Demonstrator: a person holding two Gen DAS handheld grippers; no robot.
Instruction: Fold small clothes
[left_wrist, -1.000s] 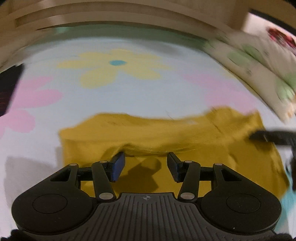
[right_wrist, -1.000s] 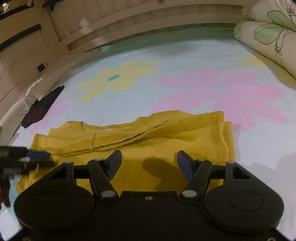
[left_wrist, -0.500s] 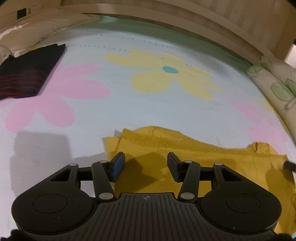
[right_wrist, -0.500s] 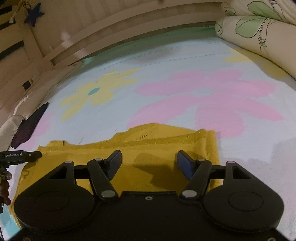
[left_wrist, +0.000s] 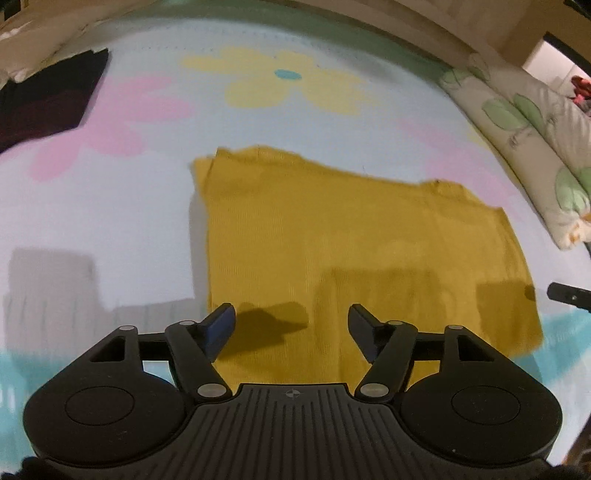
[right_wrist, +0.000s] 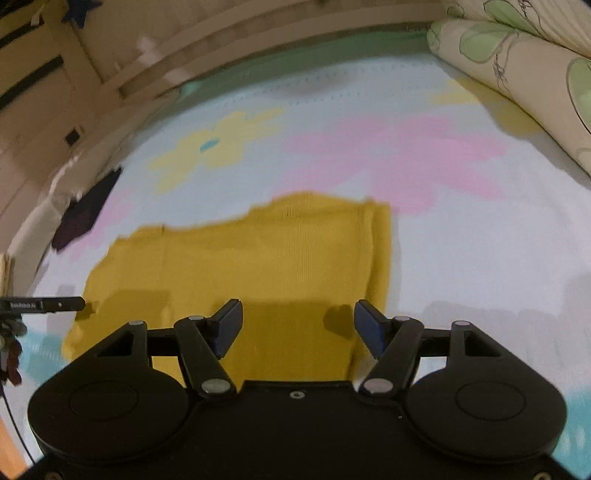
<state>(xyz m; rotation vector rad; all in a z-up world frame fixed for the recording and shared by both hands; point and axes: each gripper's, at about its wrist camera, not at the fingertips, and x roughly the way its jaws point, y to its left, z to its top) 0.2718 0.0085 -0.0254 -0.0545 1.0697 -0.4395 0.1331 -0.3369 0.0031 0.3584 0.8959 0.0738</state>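
1. Since the earlier frames, both of my tools had drawn back from the yellow garment (left_wrist: 325, 236), so far more of it showed in front of them, now as one flat folded rectangle instead of a rumpled strip.
2. My left tool (left_wrist: 291, 328) had just been opening its jaws; they stood spread, with nothing pinched, over the near edge of the garment.
3. My right tool (right_wrist: 297, 325) stood spread too, at the same width as before, and held nothing; its jaws hung above the near right part of the garment.
4. The garment lay flat on the bed sheet (left_wrist: 110, 229), which was pale blue with big pink and yellow flowers.
5. In the left view, the tip of my right tool showed at the right edge, just beside the garment's right side.
6. In the right view, the tip of my left tool showed at the left edge, near the garment's left side.
7. A dark cloth (left_wrist: 48, 99) lay well apart at the far left of the bed.
8. A pillow (right_wrist: 517, 66) with green leaf print lay along the right side.
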